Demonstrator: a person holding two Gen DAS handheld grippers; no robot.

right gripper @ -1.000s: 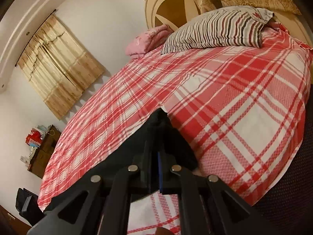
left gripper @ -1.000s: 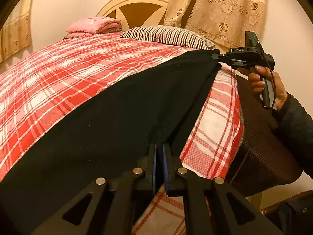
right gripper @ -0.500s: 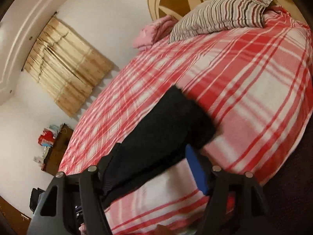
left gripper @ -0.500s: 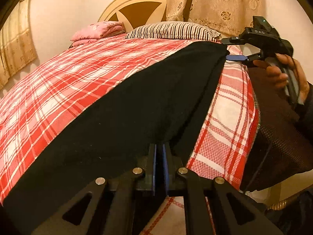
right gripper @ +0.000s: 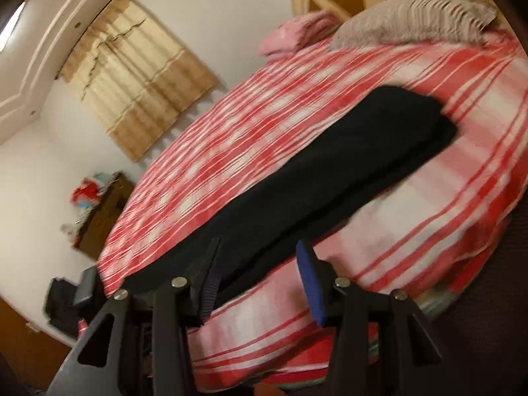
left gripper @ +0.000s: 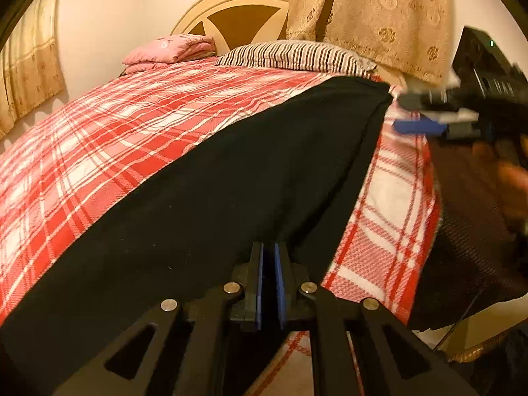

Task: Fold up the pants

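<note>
Stretching lengthwise along the bed (left gripper: 99, 138): black pants (left gripper: 231, 191), near end pinched in left gripper (left gripper: 269, 283); right gripper (right gripper: 260, 277), empty jaws closing, just off the far end.

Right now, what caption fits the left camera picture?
Left hand-held gripper pinches black pants on a plaid bed.

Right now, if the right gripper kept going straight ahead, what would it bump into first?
Probably the black pants lying on the checked bedspread. The right gripper, jaws closing on nothing, points along them, though depth is hard to judge.
</note>
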